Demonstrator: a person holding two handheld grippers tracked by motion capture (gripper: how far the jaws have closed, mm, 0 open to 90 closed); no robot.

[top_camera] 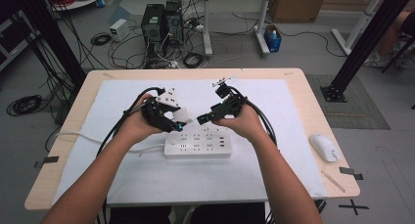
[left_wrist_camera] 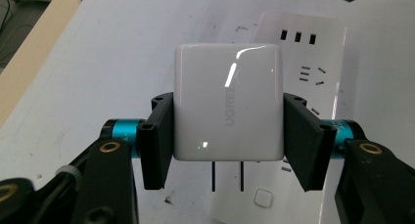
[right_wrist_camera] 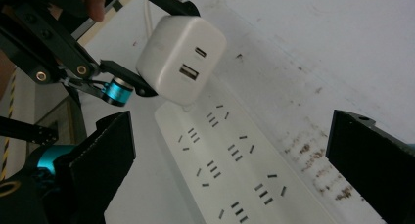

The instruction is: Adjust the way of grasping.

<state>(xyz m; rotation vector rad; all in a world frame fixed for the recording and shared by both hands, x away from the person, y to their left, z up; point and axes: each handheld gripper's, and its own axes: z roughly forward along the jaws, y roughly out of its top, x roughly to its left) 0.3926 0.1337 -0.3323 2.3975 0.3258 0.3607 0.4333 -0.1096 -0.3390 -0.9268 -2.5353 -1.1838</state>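
Observation:
A white charger plug (left_wrist_camera: pixel 228 101) sits clamped between the two black jaws of my left gripper (left_wrist_camera: pixel 228 138), its two prongs pointing down just above the white power strip (left_wrist_camera: pixel 303 62). The right gripper view has the same charger (right_wrist_camera: pixel 181 57) from the port side, hovering over the strip's end (right_wrist_camera: pixel 230 165). My right gripper (right_wrist_camera: pixel 230 155) is open, its jaws wide apart over the strip with nothing between them. From the high view, the left gripper (top_camera: pixel 177 122) and right gripper (top_camera: pixel 201 119) meet above the power strip (top_camera: pixel 197 145).
A white cloth (top_camera: pixel 274 111) covers the wooden table (top_camera: pixel 318 111). A white computer mouse (top_camera: pixel 324 146) lies near the right edge. The strip's white cable (top_camera: pixel 83 136) runs off to the left. Computer towers and cables stand on the floor behind.

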